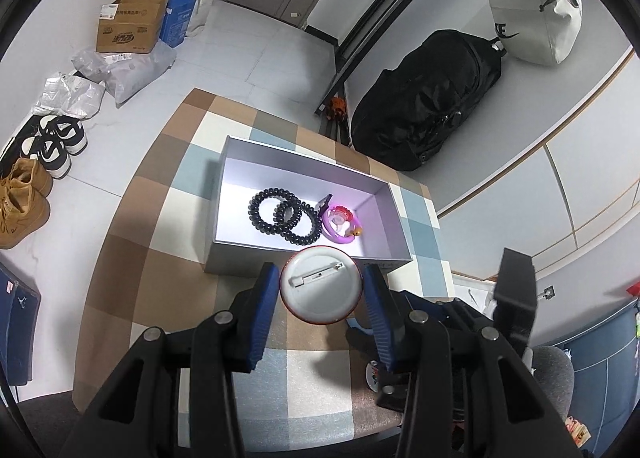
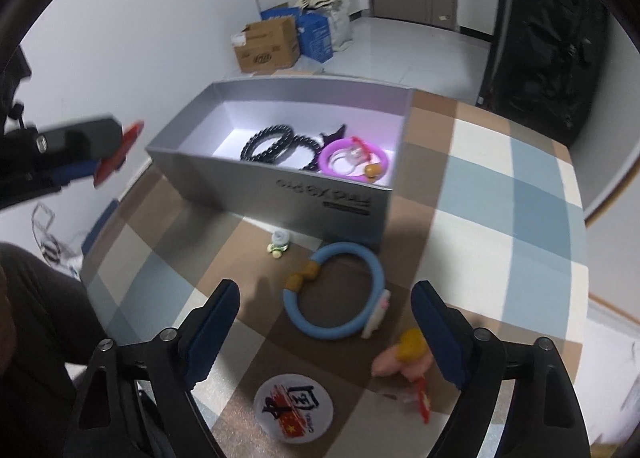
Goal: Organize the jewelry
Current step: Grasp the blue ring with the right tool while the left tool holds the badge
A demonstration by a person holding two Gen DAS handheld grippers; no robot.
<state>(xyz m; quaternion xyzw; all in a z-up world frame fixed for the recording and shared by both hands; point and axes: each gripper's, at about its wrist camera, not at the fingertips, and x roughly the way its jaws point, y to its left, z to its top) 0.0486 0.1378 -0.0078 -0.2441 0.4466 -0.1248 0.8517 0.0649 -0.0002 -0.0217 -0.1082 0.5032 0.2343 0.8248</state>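
Our left tool [image 1: 320, 290] tilts down toward the grey box [image 1: 240, 262], pinching a round pin badge [image 1: 322, 284] by its rim just before the near wall. Our right tool [image 2: 326, 314], spread wide, points steeply down over the blue bracelet [image 2: 334, 290] on the bench [image 2: 500, 218].

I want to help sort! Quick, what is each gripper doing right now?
Left gripper: closed on the round pin badge, near the grey box.
Right gripper: open, holding nothing, above the blue bracelet.

I see a surface [image 2: 500, 194] checked in brown, blue and cream, a grey box [image 2: 280, 186] with white inside, black bead bracelets [image 1: 280, 214], a purple ring [image 2: 352, 158], a light-blue ring [image 2: 336, 290].
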